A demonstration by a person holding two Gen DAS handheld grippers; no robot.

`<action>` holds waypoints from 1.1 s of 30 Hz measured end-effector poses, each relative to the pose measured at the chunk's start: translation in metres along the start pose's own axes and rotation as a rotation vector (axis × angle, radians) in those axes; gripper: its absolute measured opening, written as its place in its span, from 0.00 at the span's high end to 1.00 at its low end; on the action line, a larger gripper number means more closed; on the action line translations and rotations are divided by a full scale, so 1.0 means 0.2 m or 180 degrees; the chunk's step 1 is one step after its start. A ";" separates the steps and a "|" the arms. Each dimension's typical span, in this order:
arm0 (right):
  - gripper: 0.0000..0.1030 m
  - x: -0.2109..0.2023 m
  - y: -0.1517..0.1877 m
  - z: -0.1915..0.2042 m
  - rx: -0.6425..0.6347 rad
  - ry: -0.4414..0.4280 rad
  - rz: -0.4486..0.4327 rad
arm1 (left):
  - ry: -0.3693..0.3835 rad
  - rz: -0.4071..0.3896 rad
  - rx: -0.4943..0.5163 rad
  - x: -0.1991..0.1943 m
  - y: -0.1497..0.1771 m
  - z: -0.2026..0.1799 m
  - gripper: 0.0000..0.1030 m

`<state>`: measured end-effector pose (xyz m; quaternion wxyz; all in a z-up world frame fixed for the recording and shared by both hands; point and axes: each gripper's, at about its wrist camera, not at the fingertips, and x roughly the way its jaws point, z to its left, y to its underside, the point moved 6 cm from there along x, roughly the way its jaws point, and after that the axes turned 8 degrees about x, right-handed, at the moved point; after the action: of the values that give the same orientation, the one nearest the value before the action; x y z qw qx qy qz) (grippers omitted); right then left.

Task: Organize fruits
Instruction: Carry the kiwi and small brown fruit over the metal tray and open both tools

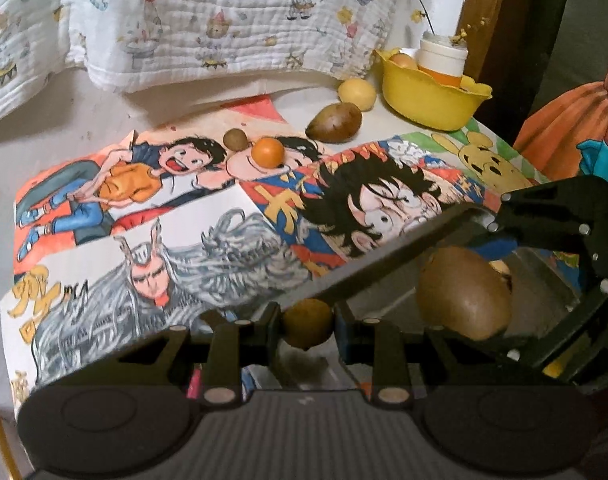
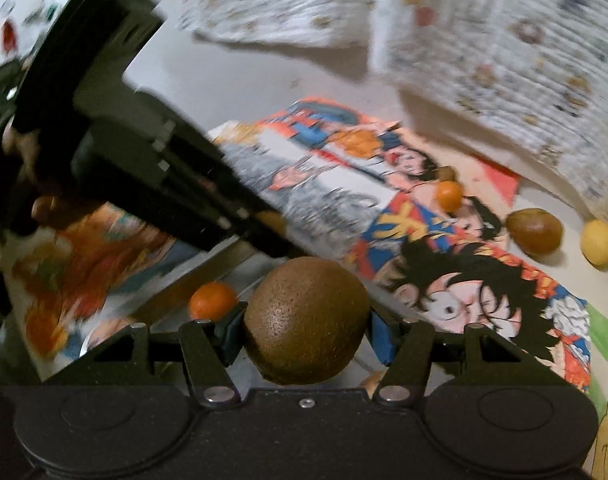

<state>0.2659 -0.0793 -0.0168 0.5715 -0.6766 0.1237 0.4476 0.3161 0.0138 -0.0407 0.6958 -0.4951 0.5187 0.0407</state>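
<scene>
Counting fruit: two in the tongs, five loose on the table. The left gripper (image 1: 307, 322) is nearly closed, pinching a small brown fruit (image 1: 307, 323), round and dull-skinned. The right gripper (image 2: 305, 326) is clamped around a kiwi (image 2: 305, 320), large, oval, fuzzy brown; both are held near, over a metal tray (image 1: 543, 300).

Far on the cartoon poster (image 1: 184, 220): one small orange (image 1: 268, 152) touching one small brown ball (image 1: 236, 139). Right of these, off the poster: one brown oval fruit (image 1: 334, 122), one lemon (image 1: 357, 94).

One yellow bowl (image 1: 427, 98), far right, holds one white jar (image 1: 443, 56) and a pale round fruit, partly hidden.

One further orange (image 2: 212, 300) lies in the tray, seen left of the kiwi; another pale item behind the kiwi cannot be identified. The right wrist view is motion-blurred; a hand (image 2: 28, 184) on the left tool is barely legible.
</scene>
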 end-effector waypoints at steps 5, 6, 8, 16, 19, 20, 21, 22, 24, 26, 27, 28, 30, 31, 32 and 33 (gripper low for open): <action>0.39 0.02 0.04 0.07 -0.0183 -0.0045 0.0163 | 0.0059 0.0075 -0.0018 0.00 0.04 -0.02 0.70; 0.39 0.02 0.05 0.08 -0.0208 -0.0038 0.0197 | 0.0064 0.0079 -0.0013 0.00 0.04 -0.02 0.70; 0.39 0.03 0.05 0.08 -0.0222 -0.0024 0.0265 | 0.0074 0.0094 -0.0001 0.00 0.05 -0.03 0.70; 0.39 0.06 0.08 0.07 -0.0245 0.0014 0.0431 | -0.0089 0.0296 0.0088 0.05 0.06 -0.03 0.70; 0.39 0.08 0.09 0.06 -0.0220 0.0012 0.0477 | -0.0077 0.0315 0.0099 0.06 0.06 -0.03 0.70; 0.39 0.08 0.09 0.06 -0.0214 0.0008 0.0485 | -0.0080 0.0318 0.0108 0.06 0.06 -0.03 0.70; 0.39 0.09 0.09 0.06 -0.0214 0.0006 0.0491 | -0.0084 0.0323 0.0115 0.06 0.06 -0.03 0.70; 0.39 0.09 0.10 0.06 -0.0214 0.0005 0.0501 | -0.0084 0.0328 0.0120 0.06 0.06 -0.04 0.70; 0.39 0.09 0.10 0.06 -0.0225 0.0002 0.0505 | -0.0086 0.0336 0.0123 0.06 0.06 -0.04 0.69; 0.39 0.09 0.10 0.06 -0.0224 -0.0006 0.0506 | -0.0092 0.0347 0.0127 0.06 0.06 -0.04 0.69; 0.39 0.09 0.10 0.06 -0.0220 -0.0013 0.0504 | -0.0096 0.0350 0.0126 0.06 0.06 -0.04 0.69; 0.38 0.09 0.10 0.07 -0.0224 -0.0012 0.0500 | -0.0096 0.0354 0.0122 0.06 0.06 -0.04 0.69; 0.38 0.09 0.11 0.07 -0.0249 0.0002 0.0496 | -0.0097 0.0358 0.0114 0.06 0.06 -0.04 0.69; 0.38 0.09 0.11 0.08 -0.0263 0.0007 0.0494 | -0.0098 0.0358 0.0114 0.06 0.06 -0.04 0.69; 0.38 0.09 0.12 0.08 -0.0275 0.0007 0.0494 | -0.0102 0.0356 0.0112 0.06 0.06 -0.04 0.69; 0.38 0.08 0.12 0.08 -0.0285 0.0004 0.0492 | -0.0103 0.0357 0.0108 0.06 0.06 -0.04 0.69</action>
<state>0.2519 -0.0663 -0.0442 0.5043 -0.6901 0.1558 0.4951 0.3100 0.0085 -0.0576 0.7090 -0.4527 0.5349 0.0788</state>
